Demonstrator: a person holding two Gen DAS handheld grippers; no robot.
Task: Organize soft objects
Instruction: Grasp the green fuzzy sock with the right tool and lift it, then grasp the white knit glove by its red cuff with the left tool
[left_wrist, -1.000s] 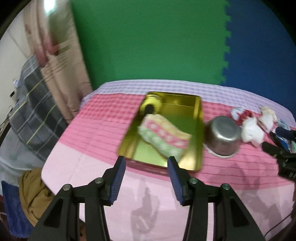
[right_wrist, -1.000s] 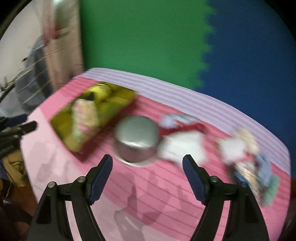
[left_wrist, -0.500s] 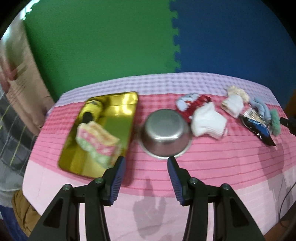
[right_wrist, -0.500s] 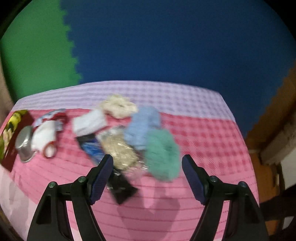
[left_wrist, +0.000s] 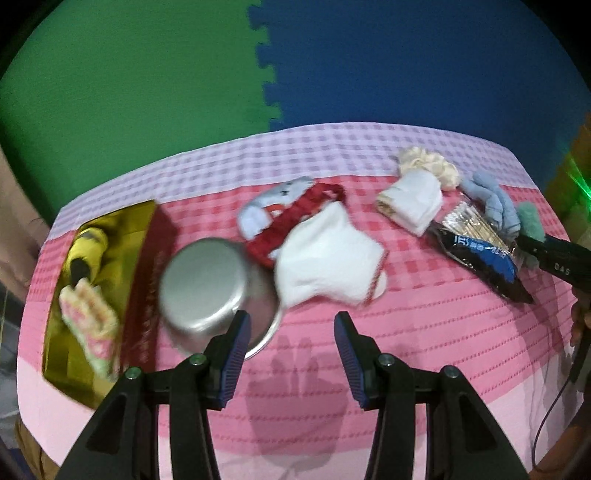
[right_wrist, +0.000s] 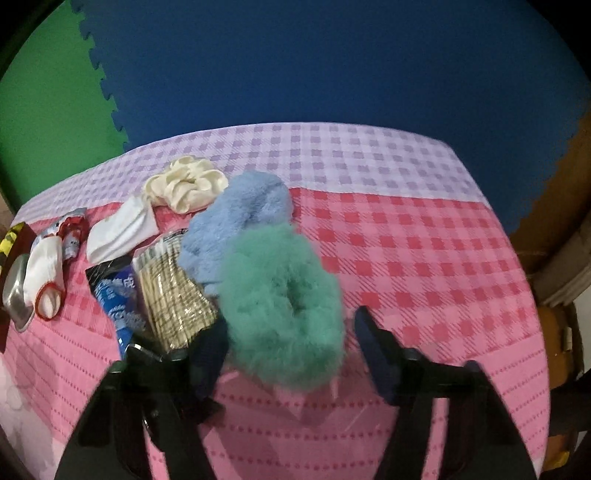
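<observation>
While right gripper (right_wrist: 288, 343) jaws are closing around the fluffy green ring-shaped scrunchie (right_wrist: 282, 310), not yet pinching it, left gripper (left_wrist: 291, 343) hangs part-open, empty, over the pink checked tablecloth (left_wrist: 424, 325).

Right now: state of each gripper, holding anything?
Left gripper: open, empty, above the cloth.
Right gripper: jaws closing around the green fluffy scrunchie; no firm grip yet.

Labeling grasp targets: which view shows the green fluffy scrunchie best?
Right wrist view: the green fluffy scrunchie fills the centre, its whole ring visible between the closing jaws of the right hand-held gripper. Left wrist view shows only a sliver at far right.
</observation>
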